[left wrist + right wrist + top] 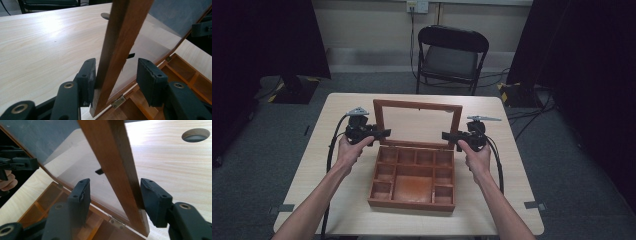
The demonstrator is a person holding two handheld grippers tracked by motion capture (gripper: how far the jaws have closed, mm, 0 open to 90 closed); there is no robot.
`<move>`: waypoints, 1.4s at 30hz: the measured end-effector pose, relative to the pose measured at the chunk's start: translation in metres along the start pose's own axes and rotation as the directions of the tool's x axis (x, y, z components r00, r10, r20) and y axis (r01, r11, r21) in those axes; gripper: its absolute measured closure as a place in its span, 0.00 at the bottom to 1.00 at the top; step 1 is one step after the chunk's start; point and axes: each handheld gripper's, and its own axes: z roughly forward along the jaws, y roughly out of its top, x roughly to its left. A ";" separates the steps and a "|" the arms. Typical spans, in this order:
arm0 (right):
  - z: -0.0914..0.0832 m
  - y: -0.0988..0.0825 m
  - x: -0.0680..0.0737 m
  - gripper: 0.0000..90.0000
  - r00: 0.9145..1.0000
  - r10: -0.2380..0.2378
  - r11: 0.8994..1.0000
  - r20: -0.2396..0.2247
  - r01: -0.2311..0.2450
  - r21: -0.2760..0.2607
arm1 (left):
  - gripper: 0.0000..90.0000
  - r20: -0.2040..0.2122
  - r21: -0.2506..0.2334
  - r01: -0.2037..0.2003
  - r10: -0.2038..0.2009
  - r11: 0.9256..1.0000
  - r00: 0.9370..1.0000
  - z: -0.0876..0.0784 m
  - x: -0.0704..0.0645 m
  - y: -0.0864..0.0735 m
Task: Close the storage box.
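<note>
Wooden box (412, 180) sits mid-worktop (312, 165), its lid (417, 105) upright at 12 o'clock. The left tool (384, 133) at 9 o'clock and the right tool (446, 135) at 3 straddle the lid's rails, jaws loose and holding nothing. This looks like lid handling; next comes an even pinch. The gripper views show pad gaps and a hinge (118, 102); the high view shows the compartments.

the light wooden table (337, 107) takes up the middle of the room. behind its far edge stands a black folding chair (451, 56), facing the table. a wall socket (417, 6) sits above the chair, with a cable hanging down. left of the table is what may be a dark stand base (292, 89). more cables (532, 112) trail right of the table.
</note>
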 end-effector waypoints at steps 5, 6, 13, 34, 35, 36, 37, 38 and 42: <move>-0.005 0.000 0.003 0.45 1.000 0.001 1.000 -0.015 -0.001 -0.001 | 0.56 0.014 0.008 -0.019 0.019 1.000 1.000 -0.005 -0.001 -0.001; -0.007 0.000 0.005 0.44 1.000 0.000 1.000 -0.018 0.000 -0.007 | 0.56 0.019 0.006 -0.016 0.016 1.000 1.000 -0.006 -0.002 -0.001; -0.013 -0.003 0.010 0.43 1.000 -0.024 1.000 -0.016 0.024 0.000 | 0.55 0.047 0.003 -0.025 0.025 1.000 0.999 -0.012 -0.004 -0.005; -0.034 -0.011 0.018 0.42 0.997 -0.066 0.997 -0.026 0.065 -0.042 | 0.51 0.013 -0.018 -0.044 0.044 0.999 0.999 -0.031 -0.024 -0.010; -0.034 -0.011 0.018 0.42 0.997 -0.066 0.997 -0.026 0.065 -0.042 | 0.51 0.007 -0.026 -0.041 0.041 0.999 0.999 -0.031 -0.025 -0.010; -0.034 -0.011 0.019 0.42 0.997 -0.071 0.997 -0.023 0.070 -0.041 | 0.51 0.006 -0.030 -0.047 0.048 0.998 0.999 -0.033 -0.026 -0.011; -0.035 -0.011 0.021 0.42 0.997 -0.082 0.996 -0.012 0.082 -0.035 | 0.52 0.008 -0.035 -0.058 0.058 0.998 0.998 -0.035 -0.027 -0.012; -0.036 -0.012 0.022 0.41 0.996 -0.086 0.996 -0.003 0.086 -0.033 | 0.52 0.012 -0.034 -0.062 0.063 0.997 0.998 -0.036 -0.028 -0.013; -0.039 -0.016 0.024 0.40 0.997 -0.077 0.997 0.004 0.077 -0.013 | 0.52 0.014 -0.022 -0.095 0.095 0.995 0.995 -0.038 -0.032 -0.015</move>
